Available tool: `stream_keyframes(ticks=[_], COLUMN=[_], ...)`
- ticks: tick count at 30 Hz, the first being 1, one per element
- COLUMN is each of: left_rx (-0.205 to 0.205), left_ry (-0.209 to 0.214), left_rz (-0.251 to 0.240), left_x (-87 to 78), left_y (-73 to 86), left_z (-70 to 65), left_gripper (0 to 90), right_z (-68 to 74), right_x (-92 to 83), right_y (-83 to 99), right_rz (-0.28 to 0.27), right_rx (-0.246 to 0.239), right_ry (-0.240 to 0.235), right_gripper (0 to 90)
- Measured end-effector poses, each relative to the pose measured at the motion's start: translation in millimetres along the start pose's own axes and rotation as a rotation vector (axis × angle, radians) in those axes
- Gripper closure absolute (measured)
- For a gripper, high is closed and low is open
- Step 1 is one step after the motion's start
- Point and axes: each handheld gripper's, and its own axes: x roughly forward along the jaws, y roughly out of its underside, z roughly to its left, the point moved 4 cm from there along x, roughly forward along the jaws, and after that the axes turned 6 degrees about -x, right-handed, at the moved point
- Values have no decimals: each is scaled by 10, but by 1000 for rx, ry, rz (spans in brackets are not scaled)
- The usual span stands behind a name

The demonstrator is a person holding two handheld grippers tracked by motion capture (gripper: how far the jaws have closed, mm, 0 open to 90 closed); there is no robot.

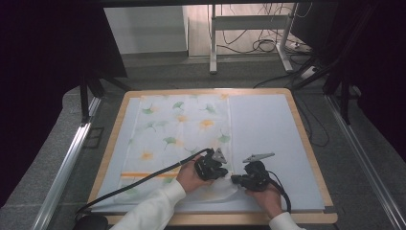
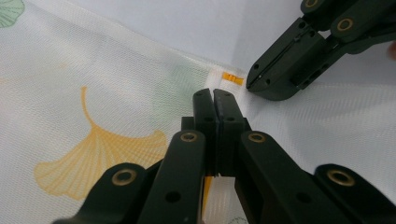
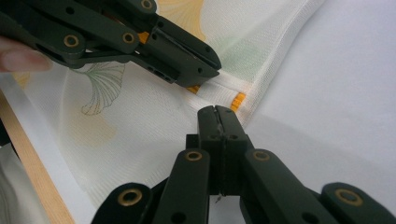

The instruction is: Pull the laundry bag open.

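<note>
- A pale blue mat (image 1: 268, 129) covers the wooden table (image 1: 306, 139).
- A metal desk frame (image 1: 249, 28) stands beyond the table.
- Loose cables (image 1: 261, 45) lie beneath that frame.

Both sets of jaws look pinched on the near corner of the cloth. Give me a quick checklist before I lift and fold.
1. Left gripper shut on the cloth: ok, jaws closed with fabric under them.
2. Right gripper shut on the cloth: ok, jaws closed on the fabric edge.
3. Grippers apart from each other: ok, close but not touching.
4. Both grips near the orange tab at the corner: ok.
5. Rest of the cloth flat on the mat: ok, only the near corner is bunched.
6. How many layers each grip holds: cannot tell.
</note>
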Motion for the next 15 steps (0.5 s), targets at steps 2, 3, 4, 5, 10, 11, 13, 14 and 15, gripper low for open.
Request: stream_keyframes(ticks=[2, 3, 4, 5, 10, 11, 13, 14, 15], left_rx=[-3, -3, -3, -2, -1, -1, 6, 6, 9], left_ry=[0, -2, -2, -1, -9, -12, -17, -19, -21], left_rz=[0, 0, 0, 0, -5, -6, -11, -13, -13], left_x=[1, 1, 1, 0, -5, -5, -1, 0, -1], left_y=[-1, -1, -1, -1, 8, 8, 7, 8, 9], left_z=[5, 6, 6, 9, 15, 13, 12, 9, 7], left_gripper=[899, 898, 898, 898, 897, 898, 898, 897, 897], right_z=[-8, -9, -7, -8, -46, -55, -74, -78, -83], right_x=[4, 5, 13, 21, 46, 47, 48, 52, 56], right_y=[-9, -20, -36, -53, -115, -115, -115, -120, -128], right_rz=[-3, -3, -10, -16, -10, -12, -14, -16, -17], right_rx=[6, 10, 9, 11, 41, 45, 61, 70, 76], right_ry=[-5, -6, -2, 2, 41, 41, 27, 24, 24], right_gripper=[896, 896, 896, 895, 896, 896, 896, 896, 896])
